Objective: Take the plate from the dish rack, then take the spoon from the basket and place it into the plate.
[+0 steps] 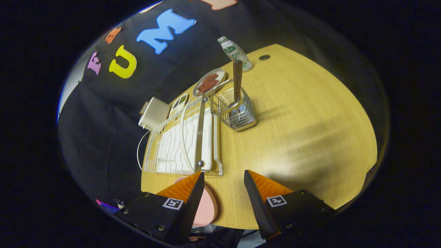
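**A:** Plate (206,206) looks already out of the dish rack (179,144), right? It's lying flat on the table (293,120), near side of the rack, partly tucked under the gripper's left finger.

**B:** Yeah, I'd call step one done. Rack looks empty now. Gripper (224,182) is spread wide with nothing between the fingers, hovering over bare table just right of the plate.

**A:** And the spoon (237,81)?

**B:** Not touched yet. It's standing upright in the wire basket (236,112), handle poking up, far end of the rack and well beyond the fingers.

**A:** So roughly halfway?

**B:** I'd say so. Left to do: reach out to the basket, grab the handle, lift the spoon out, bring it back near and drop it onto the plate.
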The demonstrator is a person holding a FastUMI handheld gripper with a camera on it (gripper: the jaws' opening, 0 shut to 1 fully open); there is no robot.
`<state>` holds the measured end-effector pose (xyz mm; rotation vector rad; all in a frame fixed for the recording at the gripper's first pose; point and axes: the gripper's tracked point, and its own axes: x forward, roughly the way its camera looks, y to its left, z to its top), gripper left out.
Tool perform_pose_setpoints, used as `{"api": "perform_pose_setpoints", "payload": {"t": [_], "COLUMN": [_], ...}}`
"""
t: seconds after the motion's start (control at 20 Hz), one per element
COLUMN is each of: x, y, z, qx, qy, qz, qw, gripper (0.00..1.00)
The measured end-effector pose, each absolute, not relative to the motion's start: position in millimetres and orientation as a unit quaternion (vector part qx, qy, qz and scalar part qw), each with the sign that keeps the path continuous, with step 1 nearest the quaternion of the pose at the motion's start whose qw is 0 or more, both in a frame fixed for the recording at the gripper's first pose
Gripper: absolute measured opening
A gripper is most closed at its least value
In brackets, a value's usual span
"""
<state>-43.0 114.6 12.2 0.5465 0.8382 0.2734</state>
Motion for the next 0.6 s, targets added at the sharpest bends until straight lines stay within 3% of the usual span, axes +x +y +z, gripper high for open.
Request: {"api": "perform_pose_setpoints", "payload": {"t": [0.25,0.6], "x": [3.0,58.7], "y": [90.2,65.3], "z": [54.7,65.2], "qx": [0.242,0.252], "qy": [0.314,0.256], "qz": [0.102,0.042], "qw": [0.912,0.932], "gripper": [0.73,0.73]}}
